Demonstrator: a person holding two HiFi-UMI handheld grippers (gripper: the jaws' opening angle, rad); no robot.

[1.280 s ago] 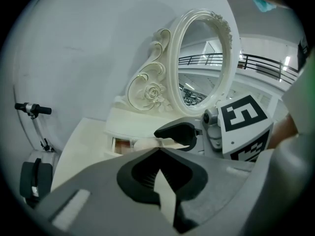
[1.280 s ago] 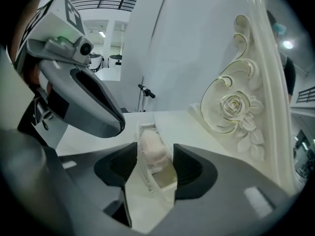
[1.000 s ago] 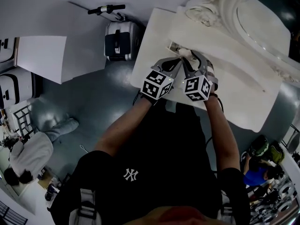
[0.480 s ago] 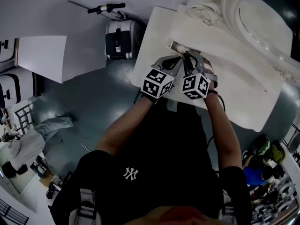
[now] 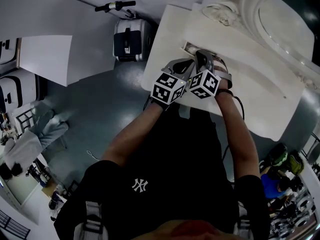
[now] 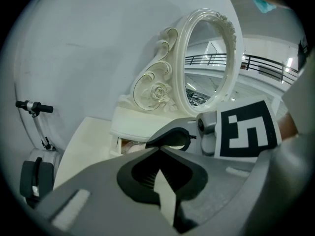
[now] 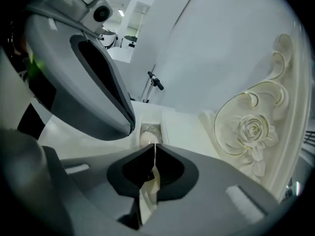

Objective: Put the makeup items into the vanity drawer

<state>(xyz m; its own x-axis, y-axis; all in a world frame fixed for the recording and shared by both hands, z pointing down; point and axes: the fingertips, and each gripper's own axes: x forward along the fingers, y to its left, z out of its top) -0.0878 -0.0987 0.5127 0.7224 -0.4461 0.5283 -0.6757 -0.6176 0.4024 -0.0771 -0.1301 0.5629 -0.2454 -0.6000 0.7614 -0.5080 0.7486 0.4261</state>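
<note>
The small vanity drawer [image 5: 188, 47] stands open at the near left of the white vanity top [image 5: 240, 79]. In the right gripper view, a pale round makeup item [image 7: 149, 138] lies in the drawer [image 7: 149, 129]. My right gripper [image 5: 202, 57] hangs just over the drawer. Its jaws have just been closing and are now shut, with nothing between them [image 7: 155, 147]. My left gripper [image 5: 189, 64] sits close beside it, also shut and empty [image 6: 158, 149]. The left gripper view shows the drawer [image 6: 129, 145] past the right gripper's finger [image 6: 172, 137].
An oval mirror [image 5: 285, 19] in a carved frame stands at the back of the vanity. A suitcase [image 5: 127, 40] and a scooter handlebar [image 5: 115, 5] are on the floor left of the table. A white board [image 5: 42, 59] lies further left. People move at the far left.
The right gripper's jaws have come together, and the pale item at their tips a second ago no longer shows there. The right gripper rolled and sank slightly. The left gripper stayed still.
</note>
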